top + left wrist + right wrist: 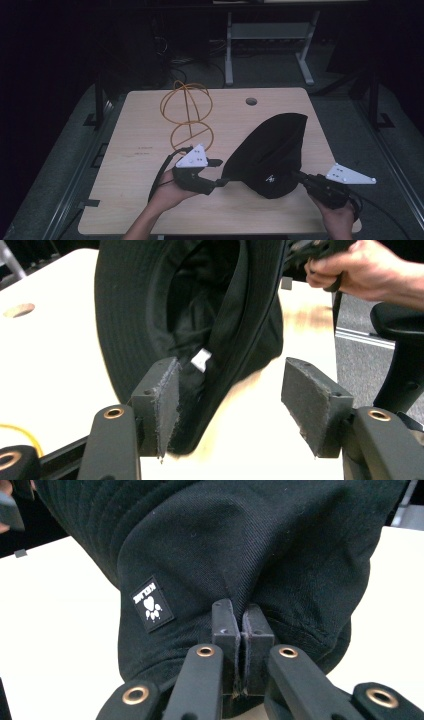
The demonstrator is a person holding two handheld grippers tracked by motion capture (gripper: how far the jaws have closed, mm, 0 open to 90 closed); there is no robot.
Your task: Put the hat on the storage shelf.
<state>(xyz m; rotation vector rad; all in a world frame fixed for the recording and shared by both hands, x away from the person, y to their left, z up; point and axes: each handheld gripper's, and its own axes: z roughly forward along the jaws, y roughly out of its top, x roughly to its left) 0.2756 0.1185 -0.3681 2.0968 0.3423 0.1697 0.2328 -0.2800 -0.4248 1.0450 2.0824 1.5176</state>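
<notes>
A black bucket hat hangs tilted above the wooden table, with its opening toward the left. My right gripper is shut on the fabric of its crown, and in the right gripper view the pads pinch a fold of the hat beside a small paw-print label. My left gripper stands open at the hat's left lower edge. In the left gripper view the hat's brim runs between the jaws close to the left pad, and the right pad stands apart from it.
A gold wire stand of rings rises on the table behind my left gripper. A round hole sits near the table's far edge. The person's other hand shows at the top right, and a dark chair stands off the table.
</notes>
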